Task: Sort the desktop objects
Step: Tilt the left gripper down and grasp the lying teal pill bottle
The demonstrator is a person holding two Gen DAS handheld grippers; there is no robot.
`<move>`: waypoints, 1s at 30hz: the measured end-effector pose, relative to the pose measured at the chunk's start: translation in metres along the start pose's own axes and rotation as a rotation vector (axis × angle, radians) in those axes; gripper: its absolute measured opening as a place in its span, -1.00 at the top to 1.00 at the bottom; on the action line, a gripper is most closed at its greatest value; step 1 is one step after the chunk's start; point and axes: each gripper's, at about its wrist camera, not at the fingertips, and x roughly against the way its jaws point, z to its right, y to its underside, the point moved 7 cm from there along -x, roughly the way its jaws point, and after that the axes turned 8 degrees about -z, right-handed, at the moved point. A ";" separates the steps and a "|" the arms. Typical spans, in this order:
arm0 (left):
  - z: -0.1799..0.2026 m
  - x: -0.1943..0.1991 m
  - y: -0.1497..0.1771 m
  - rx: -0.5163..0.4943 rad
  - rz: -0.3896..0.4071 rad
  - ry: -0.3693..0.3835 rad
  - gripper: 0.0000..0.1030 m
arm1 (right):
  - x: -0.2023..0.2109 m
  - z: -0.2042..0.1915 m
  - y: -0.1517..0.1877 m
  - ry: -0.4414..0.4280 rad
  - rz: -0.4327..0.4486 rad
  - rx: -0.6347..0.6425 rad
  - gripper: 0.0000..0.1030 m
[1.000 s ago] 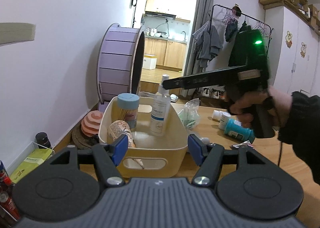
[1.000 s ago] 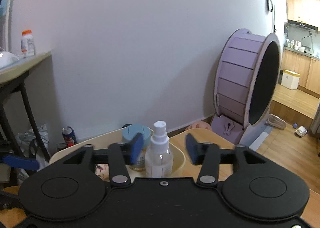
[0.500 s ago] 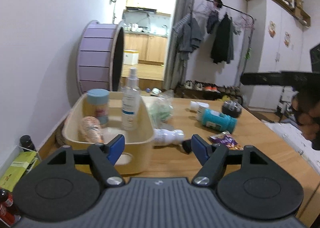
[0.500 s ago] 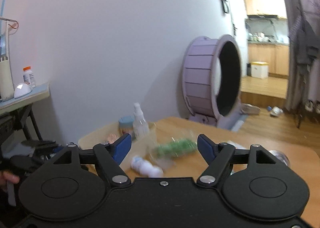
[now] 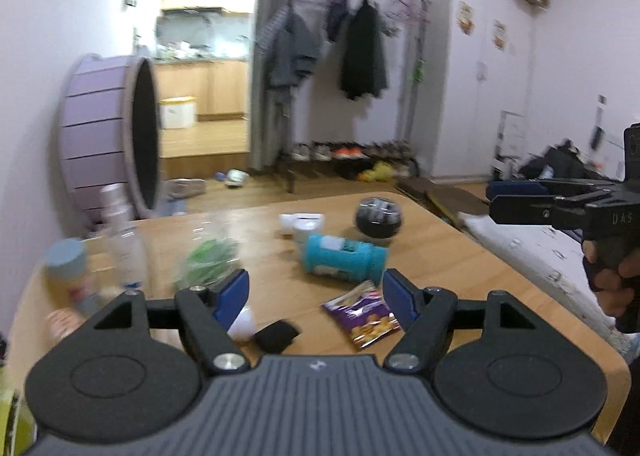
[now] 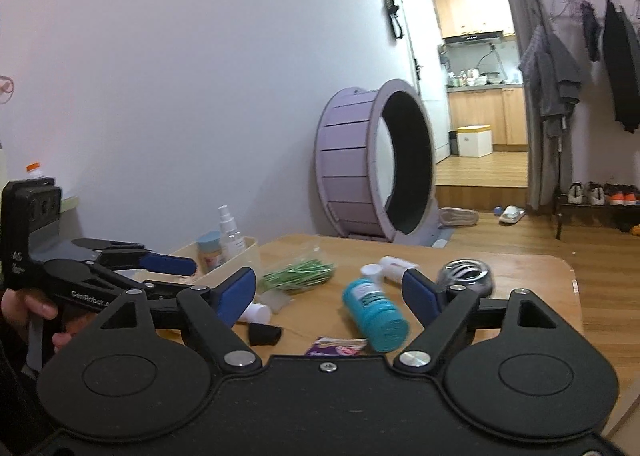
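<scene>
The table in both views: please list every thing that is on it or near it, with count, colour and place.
Table: one, light wood, under everything.
Bin: one, cream, at the table's wall side.
Spray bottle: one, clear with white top, upright in the bin.
Jar: one, blue lid, in the bin beside the spray bottle.
Bag of green sticks: one, clear, on the table beside the bin.
Teal bottle: one, lying on its side, mid table.
White bottles: two or so, lying behind the teal bottle.
Round dark jar: one, near the far edge.
Snack packet: one, purple, near edge.
Black piece: one, near edge.
Wheel: one, lilac, on the floor by the wall.
Left gripper: open, empty.
Right gripper: open, empty.
</scene>
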 end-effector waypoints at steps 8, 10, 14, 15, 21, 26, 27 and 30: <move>0.041 -0.058 -0.024 -0.386 -0.046 0.080 -0.41 | 0.004 0.027 0.016 0.034 -0.030 -0.002 -0.56; 0.049 -0.073 -0.026 -0.469 -0.063 0.088 -0.41 | 0.007 0.027 0.019 0.020 -0.045 0.009 -0.56; 0.063 -0.105 -0.024 -0.649 -0.125 0.102 -0.41 | 0.014 0.021 0.024 -0.028 -0.066 0.045 -0.59; 0.064 -0.112 -0.023 -0.685 -0.143 0.103 -0.39 | 0.015 0.019 0.025 -0.045 -0.075 0.051 -0.59; 0.066 -0.143 -0.016 -0.856 -0.228 0.106 -0.34 | 0.016 0.009 0.034 -0.117 -0.117 0.089 -0.60; 0.066 -0.169 -0.010 -0.998 -0.300 0.108 -0.33 | 0.017 0.009 0.035 -0.129 -0.115 0.081 -0.61; 0.066 -0.174 -0.009 -1.026 -0.315 0.109 -0.33 | 0.017 0.009 0.036 -0.129 -0.116 0.079 -0.61; 0.064 -0.184 -0.003 -1.091 -0.353 0.102 -0.32 | 0.019 0.010 0.037 -0.135 -0.118 0.074 -0.62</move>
